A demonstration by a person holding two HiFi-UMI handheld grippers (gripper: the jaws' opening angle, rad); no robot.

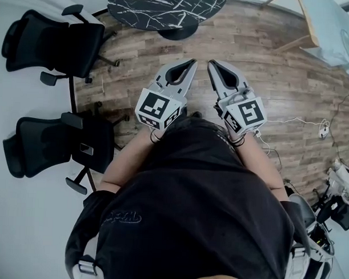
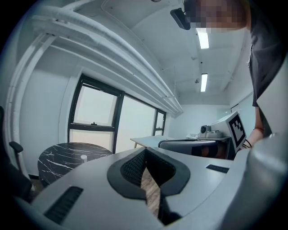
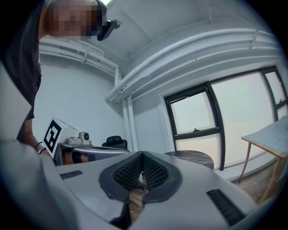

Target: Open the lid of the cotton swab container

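left gripper (image 1: 192,62): jaws together, nothing between them.
right gripper (image 1: 211,63): jaws together, also empty.
container: probably the small white object (image 2: 83,157) on the round marble table (image 1: 167,13), though it is too small to be sure. it sits ahead of both grippers and well apart from them.
handling: judged light, stiff, slippery plastic. steady the body and take the lid by its edge.

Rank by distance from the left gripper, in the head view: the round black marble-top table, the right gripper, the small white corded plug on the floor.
From the left gripper:
1. Right gripper, alongside on its right.
2. Round black marble-top table, just ahead.
3. Small white corded plug, far right on the wooden floor.
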